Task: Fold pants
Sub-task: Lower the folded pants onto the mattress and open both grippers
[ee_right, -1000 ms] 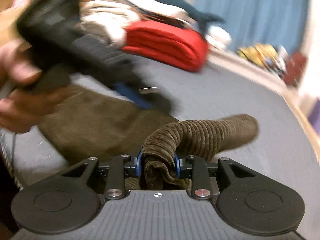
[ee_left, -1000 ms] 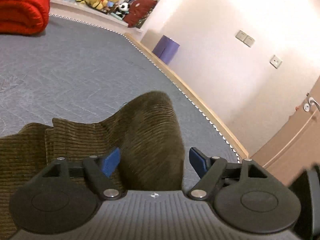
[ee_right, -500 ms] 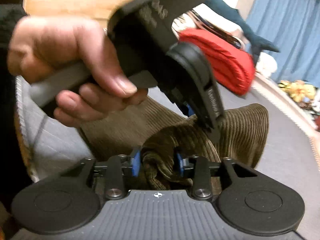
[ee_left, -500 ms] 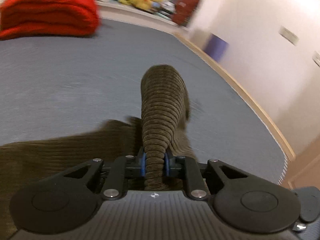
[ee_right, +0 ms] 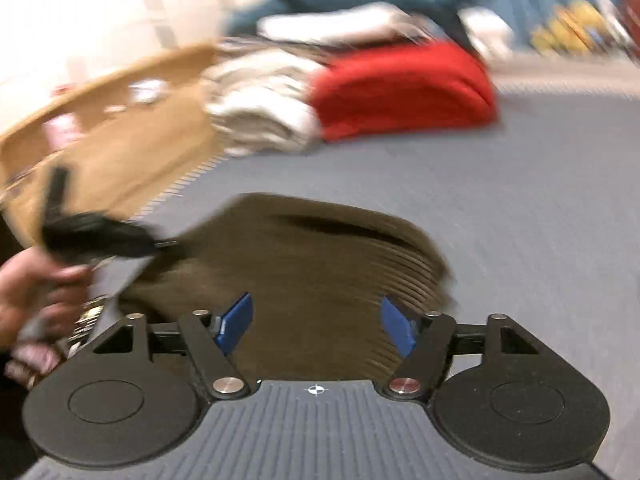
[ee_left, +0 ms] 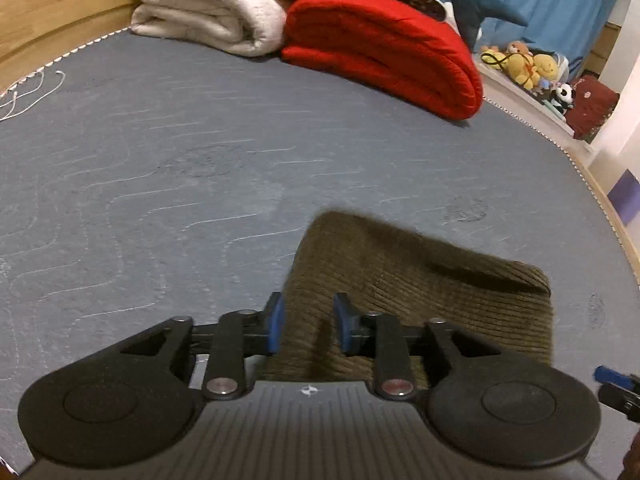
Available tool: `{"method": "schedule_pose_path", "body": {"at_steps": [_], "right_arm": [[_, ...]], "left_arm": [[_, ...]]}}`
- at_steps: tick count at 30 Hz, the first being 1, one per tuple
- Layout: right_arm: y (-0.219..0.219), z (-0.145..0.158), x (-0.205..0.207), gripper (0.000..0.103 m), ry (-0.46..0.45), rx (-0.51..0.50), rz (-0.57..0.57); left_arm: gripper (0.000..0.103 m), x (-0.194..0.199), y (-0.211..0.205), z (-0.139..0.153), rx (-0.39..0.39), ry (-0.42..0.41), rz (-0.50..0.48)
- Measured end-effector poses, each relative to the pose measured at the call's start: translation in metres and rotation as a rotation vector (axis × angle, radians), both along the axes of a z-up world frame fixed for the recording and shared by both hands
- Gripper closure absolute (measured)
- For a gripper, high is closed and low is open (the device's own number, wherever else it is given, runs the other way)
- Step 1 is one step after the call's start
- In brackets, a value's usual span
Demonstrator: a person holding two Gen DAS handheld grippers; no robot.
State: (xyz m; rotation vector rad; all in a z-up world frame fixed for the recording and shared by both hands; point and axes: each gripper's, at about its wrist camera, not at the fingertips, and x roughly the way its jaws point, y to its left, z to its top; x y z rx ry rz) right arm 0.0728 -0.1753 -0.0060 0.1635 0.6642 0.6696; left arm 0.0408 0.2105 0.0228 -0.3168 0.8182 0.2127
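Brown corduroy pants (ee_left: 420, 300), folded near the bed's (ee_left: 200, 168) front edge, look soft, thick, floppy, best pinched at a folded edge; left claw (ee_left: 307, 322) and right claw (ee_right: 316, 324) just opened, cloth lying loose between.

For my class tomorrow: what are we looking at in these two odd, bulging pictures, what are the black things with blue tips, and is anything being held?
No robot here: a person carries a hand-held two-finger gripper in each hand. Each picture comes from a wide-angle camera on one gripper, looking along its fingers. The left gripper and right gripper both hover over brown corduroy pants, folded on a grey mattress. Both jaws have just been opening; the blue pads stand clear of the cloth, so nothing is held. In the right view, the person's hand carries the other gripper. Behind lie a red blanket and a white blanket.
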Motion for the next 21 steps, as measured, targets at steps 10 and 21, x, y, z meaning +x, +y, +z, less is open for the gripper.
{"method": "schedule_pose_path", "body": {"at_steps": [10,21], "right_arm": [[0.019,-0.062,0.044,0.016,0.264,0.022,-0.026],[0.028,-0.073,0.058,0.073,0.298,0.031,-0.003]], "left_arm": [[0.018,0.028,0.021,-0.052,-0.217,0.116,-0.065],[0.024,0.054,0.015,-0.091,-0.256,0.16,-0.145]]}}
